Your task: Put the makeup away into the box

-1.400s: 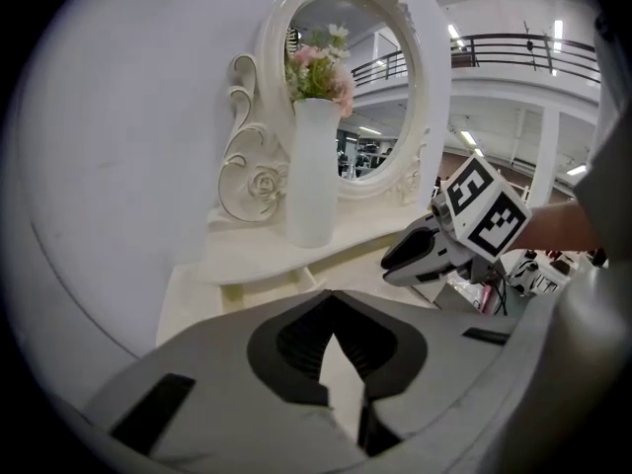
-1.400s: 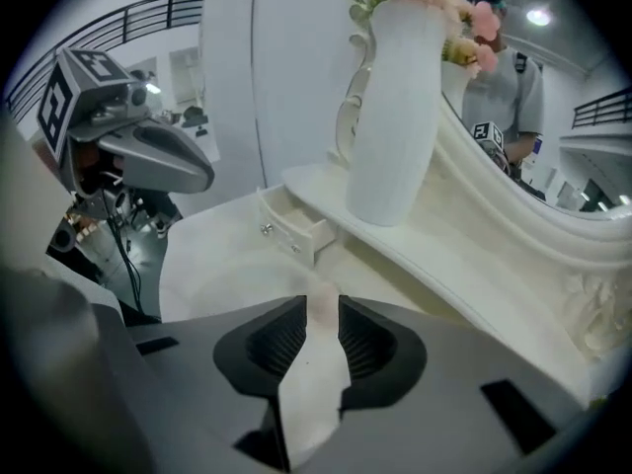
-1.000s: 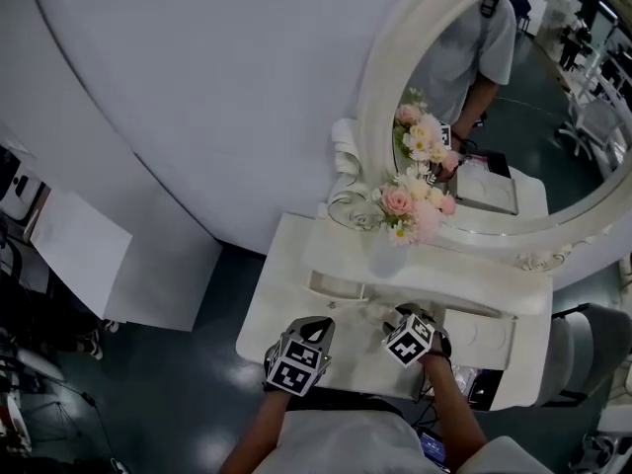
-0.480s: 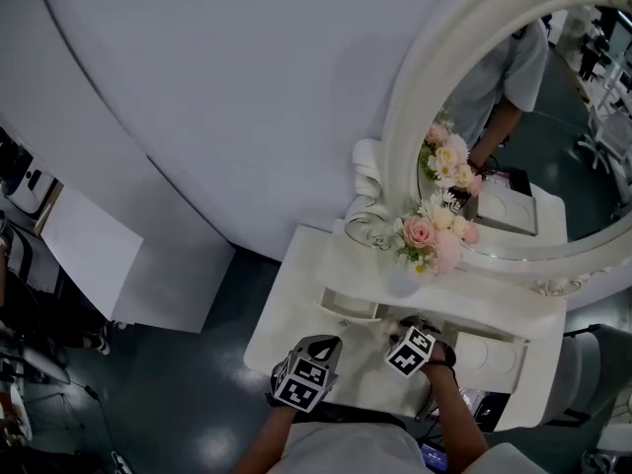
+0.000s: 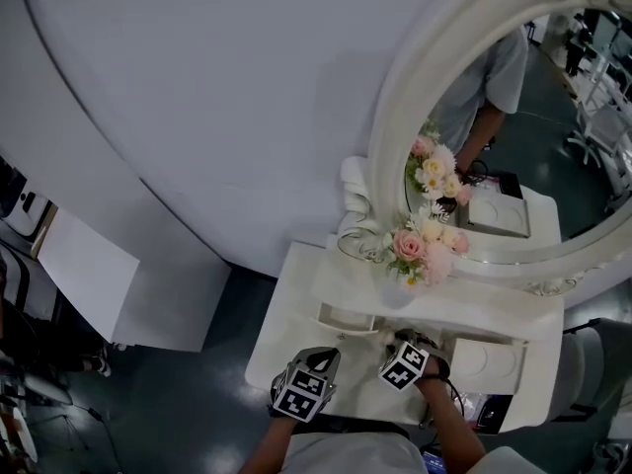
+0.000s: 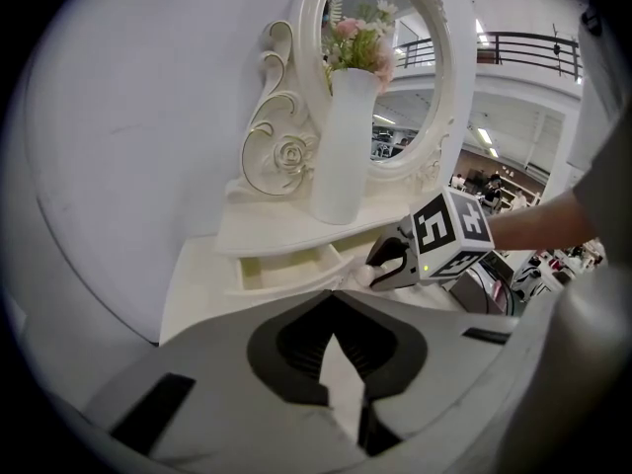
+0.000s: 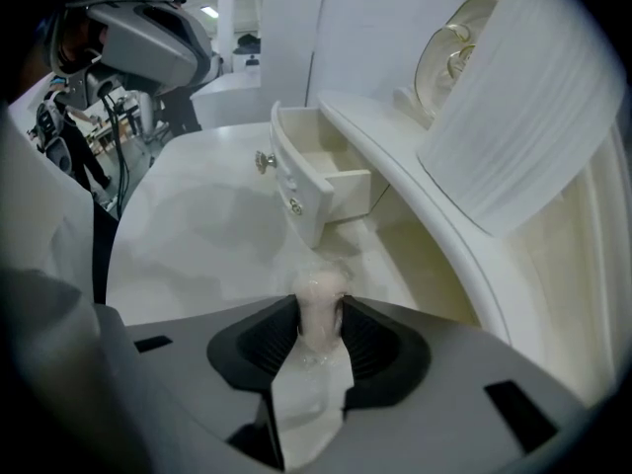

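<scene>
**A:** What just changed on your right gripper [image 7: 318,322]?

**B:** Its jaws have just been closing. Now they pinch a small pale pink makeup piece [image 7: 318,289]. It sits on the white dressing table [image 7: 197,235], on the near side.

**A:** And your left gripper [image 6: 341,363]?

**B:** Its jaws are almost pressed together, with nothing in them.

**A:** So what now?

**B:** I think you have a hold. The little open drawer [image 7: 296,186] waits just beyond, a bit to the left.

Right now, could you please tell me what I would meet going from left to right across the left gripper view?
Carved scroll ornament, white vase, right gripper, whose jaws have just been closing on a pale makeup item.
</scene>
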